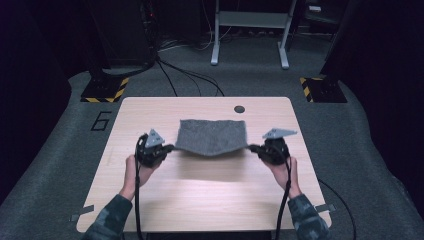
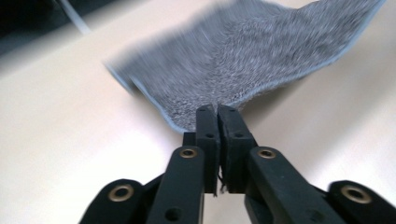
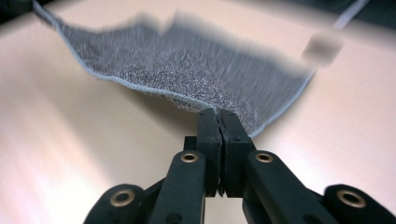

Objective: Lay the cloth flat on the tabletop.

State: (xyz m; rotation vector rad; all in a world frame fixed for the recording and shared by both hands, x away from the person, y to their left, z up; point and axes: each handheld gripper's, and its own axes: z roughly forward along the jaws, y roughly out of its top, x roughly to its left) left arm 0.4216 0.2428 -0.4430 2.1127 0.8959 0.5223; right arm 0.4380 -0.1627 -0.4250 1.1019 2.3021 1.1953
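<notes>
Left tool (image 1: 170,148) pinches the grey fuzzy rectangular cloth's (image 1: 212,137) near-left corner. Right tool (image 1: 251,148) pinches its near-right corner, the near edge lifted above the pale wooden counter (image 1: 200,200).

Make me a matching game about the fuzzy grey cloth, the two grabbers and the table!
Things:
1. cloth
2. left gripper
3. right gripper
4. table

States:
A. light wood, with a dark round hole near its far edge
B. shut on the cloth's near left corner
C. grey and fuzzy, near edge lifted and sagging in the middle
D. shut on the cloth's near right corner

Pairs: 1-C, 2-B, 3-D, 4-A
</notes>
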